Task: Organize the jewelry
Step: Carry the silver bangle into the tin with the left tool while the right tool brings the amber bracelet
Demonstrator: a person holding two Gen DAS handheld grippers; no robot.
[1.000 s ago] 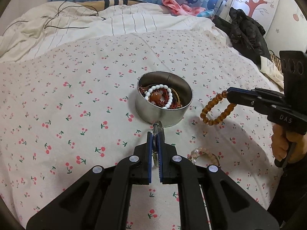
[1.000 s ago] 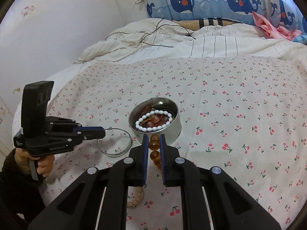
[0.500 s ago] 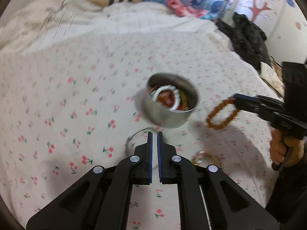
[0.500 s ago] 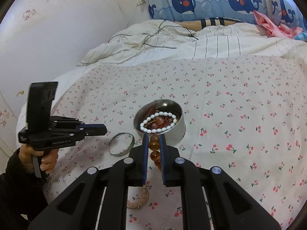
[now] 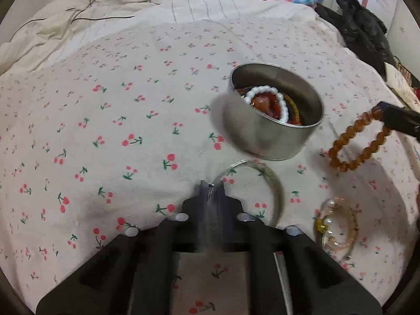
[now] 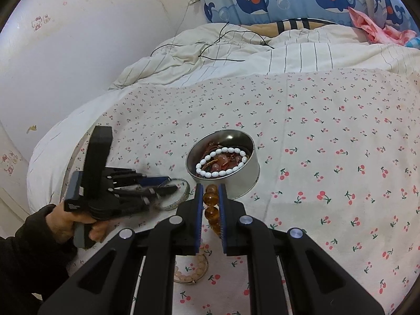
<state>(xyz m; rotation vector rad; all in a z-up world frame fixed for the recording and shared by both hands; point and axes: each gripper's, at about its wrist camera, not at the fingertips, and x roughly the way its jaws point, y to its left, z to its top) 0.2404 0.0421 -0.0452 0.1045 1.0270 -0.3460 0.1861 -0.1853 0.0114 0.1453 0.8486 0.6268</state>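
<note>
A round metal tin stands on the cherry-print sheet, holding a white bead bracelet and red beads. In front of it lies a thin silver bangle. My left gripper is down at the bangle's near-left rim, its jaws closing with the rim pinched between the tips. My right gripper is shut on an amber bead bracelet, which hangs just right of the tin. A pale pearl bracelet lies on the sheet nearer me.
A rumpled striped duvet with a black cable fills the far side of the bed. Dark clothing is piled at the bed's right edge. A wall runs along the left. A hand in a dark sleeve holds the left gripper.
The left gripper let the bangle drop flat on the sheet, then came down and closed on its rim. The right gripper kept still with the amber bracelet.
</note>
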